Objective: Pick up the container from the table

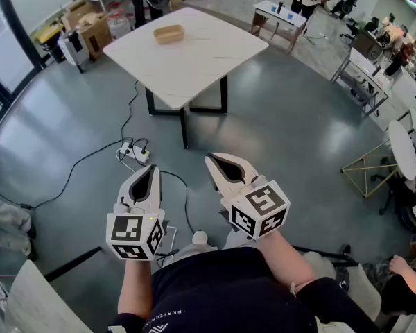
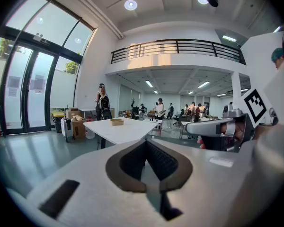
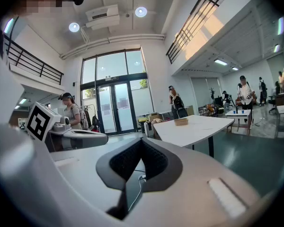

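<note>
The container (image 1: 168, 34), a small tan open tray, sits on the far part of a white square table (image 1: 194, 64) several steps ahead of me. In the left gripper view the container (image 2: 116, 121) shows small on that table (image 2: 125, 131). It is also small and far off in the right gripper view, container (image 3: 181, 121) on the table (image 3: 194, 130). My left gripper (image 1: 151, 168) and right gripper (image 1: 213, 159) are held side by side over the floor, far short of the table. Both have their tips together with nothing between them.
A power strip with black cables (image 1: 134, 152) lies on the grey floor between me and the table. Cardboard boxes (image 1: 90, 25) stand at the back left. Other tables (image 1: 281, 16), a gold-framed stand (image 1: 366, 168) and people are on the right.
</note>
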### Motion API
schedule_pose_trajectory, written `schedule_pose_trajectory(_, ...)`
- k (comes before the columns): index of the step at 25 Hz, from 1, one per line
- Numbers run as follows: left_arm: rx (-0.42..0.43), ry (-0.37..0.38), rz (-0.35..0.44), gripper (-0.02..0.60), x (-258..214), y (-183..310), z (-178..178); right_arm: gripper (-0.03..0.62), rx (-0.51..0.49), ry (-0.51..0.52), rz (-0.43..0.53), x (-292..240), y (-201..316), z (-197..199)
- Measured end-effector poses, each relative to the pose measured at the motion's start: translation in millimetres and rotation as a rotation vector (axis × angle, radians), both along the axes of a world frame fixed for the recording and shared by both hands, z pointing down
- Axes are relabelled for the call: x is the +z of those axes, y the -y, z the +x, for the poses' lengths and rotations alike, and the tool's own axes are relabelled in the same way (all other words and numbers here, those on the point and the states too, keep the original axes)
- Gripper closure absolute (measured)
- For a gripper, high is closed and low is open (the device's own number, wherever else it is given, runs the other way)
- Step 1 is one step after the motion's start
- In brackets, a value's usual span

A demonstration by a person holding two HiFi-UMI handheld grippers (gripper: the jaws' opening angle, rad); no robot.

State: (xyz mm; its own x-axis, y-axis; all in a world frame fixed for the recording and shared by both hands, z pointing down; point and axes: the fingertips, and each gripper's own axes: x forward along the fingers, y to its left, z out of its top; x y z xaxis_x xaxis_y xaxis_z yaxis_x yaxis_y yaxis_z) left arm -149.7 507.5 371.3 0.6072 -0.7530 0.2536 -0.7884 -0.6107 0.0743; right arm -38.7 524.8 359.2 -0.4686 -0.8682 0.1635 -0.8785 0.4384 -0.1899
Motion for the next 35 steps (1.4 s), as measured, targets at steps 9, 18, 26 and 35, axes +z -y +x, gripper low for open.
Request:
schedule_pose_trajectory(9,0.026,0.008,-0.003,0.586,4.9,13.9,-0.7,0.599,0.008,0.041,-0.001,1.3,16.3,-6.4)
schedule_pose_trajectory(18,0.029,0.024,-0.054,0.586,27.8,23.3,-13.7,0.599,0.012,0.076,-0.044,17.9,29.7,-17.9)
schedule_pose_trajectory(26,0.047,0.028,-0.093,0.586,40.3,59.2,3.8,0.599,0.032,0.104,-0.077,32.6,62.4,-2.3)
schedule_pose_trajectory(35,0.047,0.01,-0.116,0.586,26.0,124.6,49.8,0.599,0.015,0.133,-0.103,20.4,138.2,38.1)
